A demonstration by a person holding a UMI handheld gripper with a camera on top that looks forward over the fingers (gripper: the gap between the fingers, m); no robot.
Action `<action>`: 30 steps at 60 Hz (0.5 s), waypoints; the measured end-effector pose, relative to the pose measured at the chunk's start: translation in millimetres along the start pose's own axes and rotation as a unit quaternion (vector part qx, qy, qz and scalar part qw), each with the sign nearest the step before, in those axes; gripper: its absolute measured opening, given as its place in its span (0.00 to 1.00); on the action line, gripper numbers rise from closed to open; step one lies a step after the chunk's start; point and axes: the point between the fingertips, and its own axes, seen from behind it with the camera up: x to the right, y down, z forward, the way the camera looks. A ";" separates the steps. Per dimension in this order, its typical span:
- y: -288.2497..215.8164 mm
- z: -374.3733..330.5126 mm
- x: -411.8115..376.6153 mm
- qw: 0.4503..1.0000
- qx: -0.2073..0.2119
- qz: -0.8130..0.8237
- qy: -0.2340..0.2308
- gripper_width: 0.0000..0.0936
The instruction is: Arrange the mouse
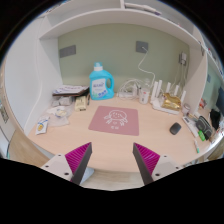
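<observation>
I see a light wooden desk (100,140) set in a corner, a pale green back panel (105,50) rising behind the desk and white walls (40,40) beside and above that panel. Light falls evenly across the desk.

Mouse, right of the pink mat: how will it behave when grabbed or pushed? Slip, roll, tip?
The mouse looks small, dark and low, so probably light and rigid, unlikely to tip. Its rounded shell may slip between the pads, so a squeeze across its sides seems safest. On the smooth desk it should slide, not roll, toward the pink mat. The gripper is open, well short.
</observation>
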 end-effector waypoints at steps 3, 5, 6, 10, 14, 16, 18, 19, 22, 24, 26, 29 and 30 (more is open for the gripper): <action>15.2 12.4 37.2 1.000 -0.011 0.009 0.018 0.90; 24.1 19.9 62.2 0.999 -0.017 0.015 0.032 0.90; 28.8 23.5 74.8 0.999 -0.021 0.018 0.039 0.90; 43.2 39.2 127.9 0.997 -0.033 0.030 0.066 0.91; 52.0 58.2 182.5 0.994 -0.038 0.043 0.093 0.90; 54.3 68.8 209.3 0.993 -0.039 0.049 0.105 0.91; 55.1 80.3 233.4 0.991 -0.038 0.054 0.113 0.91; 55.2 86.4 245.1 0.991 -0.037 0.057 0.117 0.91; 52.9 106.8 278.8 0.989 -0.033 0.064 0.128 0.91; 50.9 120.7 297.6 0.988 -0.030 0.069 0.133 0.91; 48.8 134.9 313.0 0.987 -0.030 0.077 0.135 0.91; 43.9 155.5 331.2 0.987 -0.026 0.088 0.133 0.91; 41.7 161.9 335.8 0.987 -0.024 0.091 0.132 0.91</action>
